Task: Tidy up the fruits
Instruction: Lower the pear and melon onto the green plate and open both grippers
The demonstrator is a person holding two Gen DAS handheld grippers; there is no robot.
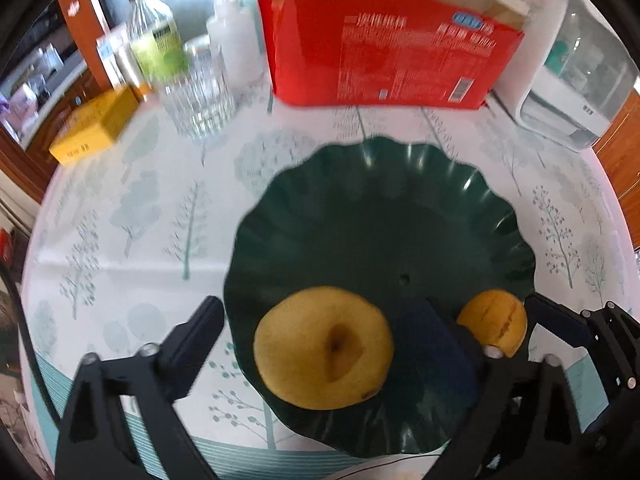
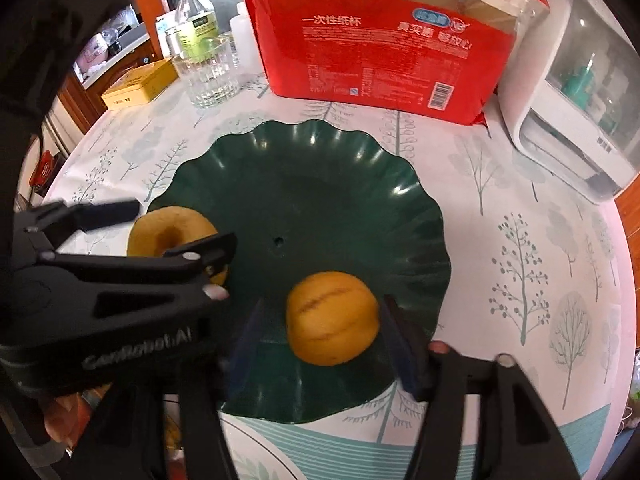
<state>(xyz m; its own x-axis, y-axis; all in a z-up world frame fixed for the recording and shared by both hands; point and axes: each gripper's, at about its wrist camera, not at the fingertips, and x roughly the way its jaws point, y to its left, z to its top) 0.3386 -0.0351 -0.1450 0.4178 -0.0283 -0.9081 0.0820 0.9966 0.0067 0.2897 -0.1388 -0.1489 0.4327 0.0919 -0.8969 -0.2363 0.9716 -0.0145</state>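
Note:
A dark green scalloped plate (image 1: pixel 400 208) (image 2: pixel 320 184) lies on the tree-print tablecloth. A large yellow pear (image 1: pixel 324 346) sits on its near left part between the fingers of my open left gripper (image 1: pixel 328 332), which do not touch it; it shows partly hidden in the right wrist view (image 2: pixel 168 232). A small orange fruit (image 2: pixel 334 318) (image 1: pixel 494 322) lies on the plate between the fingers of my open right gripper (image 2: pixel 324 340), with a gap on both sides. The left gripper's body (image 2: pixel 120 280) shows in the right wrist view.
A red pack of paper cups (image 2: pixel 384 56) stands behind the plate. A clear glass (image 2: pixel 210 72), bottles (image 2: pixel 194 16) and a yellow tin (image 2: pixel 138 84) are at the back left. A white appliance (image 2: pixel 576 100) stands at the right.

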